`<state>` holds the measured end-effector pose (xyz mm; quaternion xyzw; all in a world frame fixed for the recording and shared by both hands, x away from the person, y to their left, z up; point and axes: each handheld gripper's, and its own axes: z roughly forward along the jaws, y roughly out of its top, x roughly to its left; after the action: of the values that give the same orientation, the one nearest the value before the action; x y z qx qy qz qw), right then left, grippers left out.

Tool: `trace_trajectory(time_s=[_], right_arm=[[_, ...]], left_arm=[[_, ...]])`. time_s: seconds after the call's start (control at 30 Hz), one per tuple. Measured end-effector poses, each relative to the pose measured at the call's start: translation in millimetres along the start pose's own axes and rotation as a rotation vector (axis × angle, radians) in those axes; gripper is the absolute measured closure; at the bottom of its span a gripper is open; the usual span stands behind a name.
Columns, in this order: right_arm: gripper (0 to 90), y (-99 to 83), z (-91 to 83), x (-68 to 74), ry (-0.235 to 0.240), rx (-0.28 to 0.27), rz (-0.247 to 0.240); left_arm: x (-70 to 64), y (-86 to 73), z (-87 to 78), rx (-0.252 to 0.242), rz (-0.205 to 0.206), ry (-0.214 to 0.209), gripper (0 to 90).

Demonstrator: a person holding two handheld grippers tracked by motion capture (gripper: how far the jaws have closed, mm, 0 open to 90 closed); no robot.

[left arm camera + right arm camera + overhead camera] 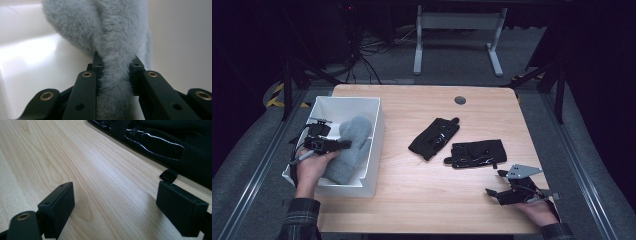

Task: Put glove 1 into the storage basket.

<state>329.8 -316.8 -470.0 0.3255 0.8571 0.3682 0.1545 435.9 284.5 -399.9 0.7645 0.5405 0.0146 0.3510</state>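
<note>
The left gripper [115,65] is clamped on a fold of the grey mitten [110,30], which runs straight ahead of its jaws. In the high view this gripper [343,144] sits over the white bin [377,117], with the mitten [353,145] lying inside, its long axis from the near wall toward the far wall. The bin walls enclose the gripper on both sides, so the likely next move, a release and withdrawal, is upward rather than sideways.

The right gripper [115,202] rests low over the wooden table [75,160] with its jaws spread wide and nothing between them. The nearer black glove [160,142] lies just ahead of it and toward its right jaw, with a small strap tab almost touching that jaw. In the high view this glove [477,153] lies flat, long axis across the gripper's [493,192] line of approach. The second black glove [434,137] lies farther off, beyond the first, angled diagonally. The right gripper is the nearer one to both black gloves; no obstacle stands between.
</note>
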Motion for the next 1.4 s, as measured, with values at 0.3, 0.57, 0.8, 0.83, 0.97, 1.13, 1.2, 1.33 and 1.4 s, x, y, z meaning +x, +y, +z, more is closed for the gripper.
trace_trajectory(time_s=[0.3, 0.57, 0.8, 0.83, 0.97, 1.13, 1.2, 1.33, 1.4], right_arm=[[15.7, 0.0, -0.1, -0.1, 0.001, 0.001, 0.000], [15.7, 0.0, 0.0, -0.1, 0.001, 0.001, -0.001], [15.7, 0.0, 0.0, 0.0, 0.000, 0.000, 0.000], [15.7, 0.0, -0.1, -0.1, 0.001, 0.001, -0.001], [15.7, 0.0, 0.0, 0.0, 0.000, 0.001, -0.001], [15.7, 0.0, 0.0, 0.0, 0.000, 0.001, -0.001], [15.6, 0.0, 0.0, 0.0, 0.000, 0.001, -0.001], [15.6, 0.0, 0.0, 0.0, 0.000, 0.001, -0.001], [15.7, 0.0, 0.0, 0.0, 0.000, 0.001, -0.001]], left_arm=[[3.3, -3.0, 11.3, 0.027, 0.005, 0.099, 53.1], [-12.7, 7.3, -13.4, -0.084, 0.037, 0.183, 28.1], [-32.0, 17.7, -31.7, -0.135, 0.094, 0.138, 23.3], [-35.9, 19.1, -33.4, -0.139, 0.101, 0.126, 21.9], [-50.3, 24.6, -37.3, -0.148, 0.150, 0.089, 20.9], [-78.2, 32.2, -40.1, -0.164, 0.224, 0.058, 19.2], [-89.5, 34.5, -39.4, -0.164, 0.242, 0.036, 18.7], [-104.6, 37.2, -36.6, -0.158, 0.266, 0.014, 18.5], [-115.7, 38.9, -33.0, -0.155, 0.285, 0.001, 18.4]])
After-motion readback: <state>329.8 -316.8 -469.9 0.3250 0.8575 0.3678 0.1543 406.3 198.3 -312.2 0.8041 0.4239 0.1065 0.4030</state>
